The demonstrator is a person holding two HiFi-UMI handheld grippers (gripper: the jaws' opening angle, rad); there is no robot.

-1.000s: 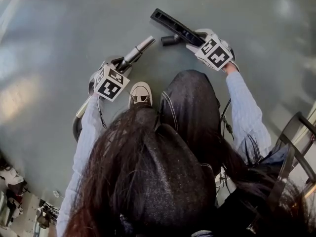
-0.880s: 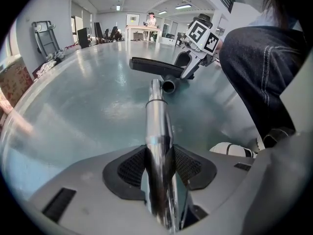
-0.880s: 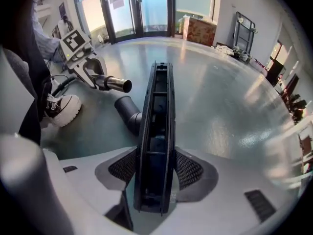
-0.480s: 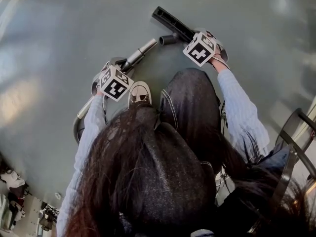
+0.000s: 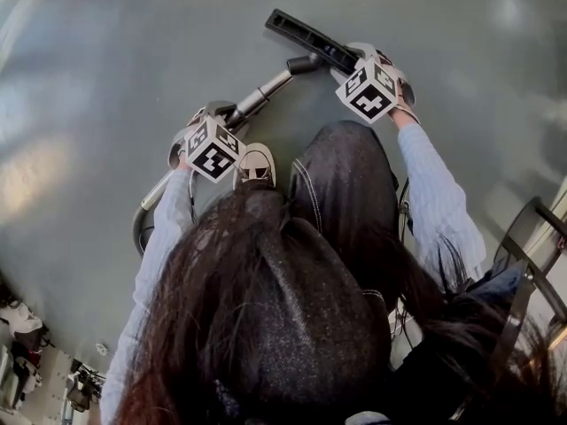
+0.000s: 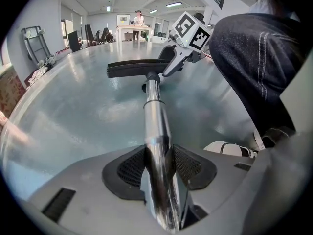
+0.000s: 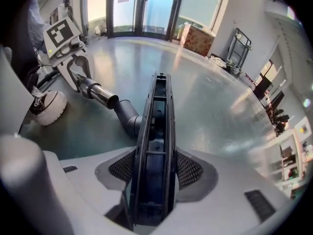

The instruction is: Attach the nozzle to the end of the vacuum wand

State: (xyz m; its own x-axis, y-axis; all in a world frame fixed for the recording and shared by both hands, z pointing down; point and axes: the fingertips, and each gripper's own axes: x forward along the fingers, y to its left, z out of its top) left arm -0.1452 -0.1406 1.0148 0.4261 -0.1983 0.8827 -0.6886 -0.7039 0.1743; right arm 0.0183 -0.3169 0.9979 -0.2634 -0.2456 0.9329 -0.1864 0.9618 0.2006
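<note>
Overhead, head view: left gripper (image 5: 223, 118) clamps the vacuum wand (image 5: 266, 87) partway along its metal tube. Right gripper (image 5: 344, 60) clamps the black nozzle (image 5: 306, 35). Both are low over the grey floor (image 5: 106, 78), ahead of a white shoe (image 5: 254, 166).

Left gripper view: pads press both sides of the tube, whose tip meets the nozzle's neck.

Right gripper view: jaws grip the nozzle's long body and are spread wide by it. Neck touches wand tip; depth of seating unclear.
</note>
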